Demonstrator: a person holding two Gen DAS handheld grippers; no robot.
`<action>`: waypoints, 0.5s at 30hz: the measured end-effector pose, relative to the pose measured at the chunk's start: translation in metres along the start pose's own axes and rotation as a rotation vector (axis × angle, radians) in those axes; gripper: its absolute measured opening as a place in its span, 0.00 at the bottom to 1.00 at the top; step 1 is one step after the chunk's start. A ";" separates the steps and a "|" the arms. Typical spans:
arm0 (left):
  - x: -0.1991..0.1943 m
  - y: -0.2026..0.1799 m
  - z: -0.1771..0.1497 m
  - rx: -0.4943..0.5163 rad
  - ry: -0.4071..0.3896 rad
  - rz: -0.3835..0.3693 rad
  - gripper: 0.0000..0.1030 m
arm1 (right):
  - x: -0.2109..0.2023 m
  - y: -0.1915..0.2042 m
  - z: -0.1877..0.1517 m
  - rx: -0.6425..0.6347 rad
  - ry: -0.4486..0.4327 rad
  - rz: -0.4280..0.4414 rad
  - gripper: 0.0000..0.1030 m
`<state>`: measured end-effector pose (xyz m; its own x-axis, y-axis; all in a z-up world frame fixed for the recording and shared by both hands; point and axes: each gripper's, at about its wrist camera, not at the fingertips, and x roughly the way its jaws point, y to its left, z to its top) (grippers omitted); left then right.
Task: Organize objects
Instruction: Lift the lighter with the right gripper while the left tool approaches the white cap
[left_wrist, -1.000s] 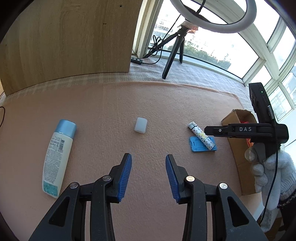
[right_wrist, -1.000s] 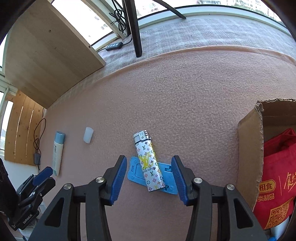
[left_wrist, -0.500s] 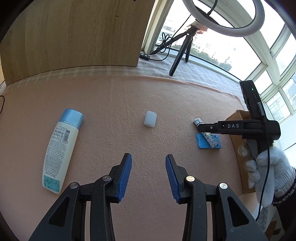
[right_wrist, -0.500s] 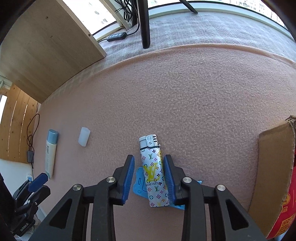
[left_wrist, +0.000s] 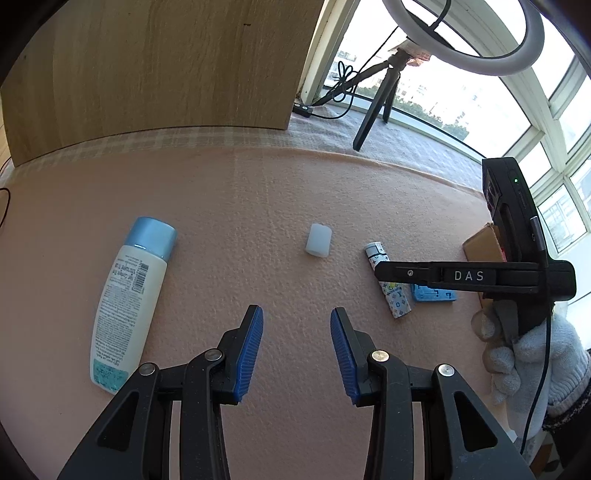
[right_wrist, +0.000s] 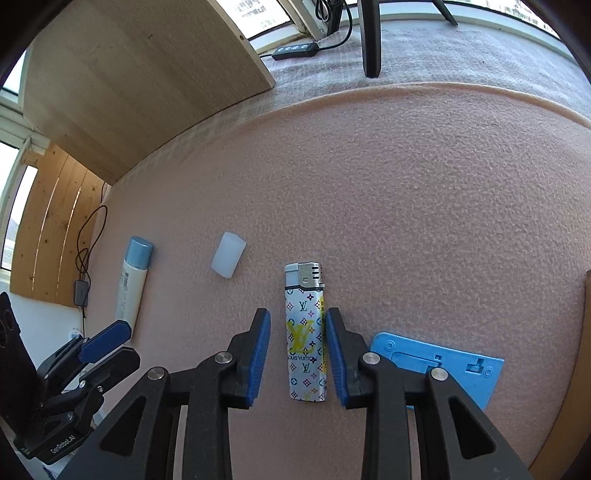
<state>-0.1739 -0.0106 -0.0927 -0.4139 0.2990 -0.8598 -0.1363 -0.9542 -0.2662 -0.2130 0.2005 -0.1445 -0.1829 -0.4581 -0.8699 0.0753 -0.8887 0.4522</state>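
Note:
A lighter with a coloured monogram print lies lengthwise between my right gripper's blue pads, and the gripper is shut on it. The right pad touches it; a thin strip of mat shows by the left pad. In the left wrist view the right gripper crosses the lighter. A blue plastic card lies flat just right of the lighter. My left gripper hangs open over bare mat. A small white cap lies ahead of it, and a white bottle with a blue lid lies to its left.
A pink felt mat covers the table. A cardboard box stands at the right edge. A wooden panel rises at the back left, and a ring-light tripod with cables stands by the window. A gloved hand holds the right gripper.
The right gripper's jaws narrowed around the lighter, turned it in line with the fingers and shifted it left off the blue card. The left gripper drifted slightly and stayed open.

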 end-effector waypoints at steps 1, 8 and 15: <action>0.002 0.001 0.001 -0.003 0.002 0.001 0.43 | -0.001 -0.002 -0.001 0.019 -0.002 0.018 0.27; 0.021 -0.005 0.020 -0.002 -0.013 0.007 0.57 | -0.010 -0.003 -0.029 0.029 -0.047 0.007 0.30; 0.057 -0.029 0.039 0.053 -0.005 0.023 0.56 | -0.021 0.011 -0.048 -0.076 -0.098 -0.071 0.30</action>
<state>-0.2286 0.0346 -0.1169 -0.4218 0.2771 -0.8633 -0.1742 -0.9592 -0.2228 -0.1612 0.1992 -0.1308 -0.2853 -0.3936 -0.8739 0.1317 -0.9193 0.3710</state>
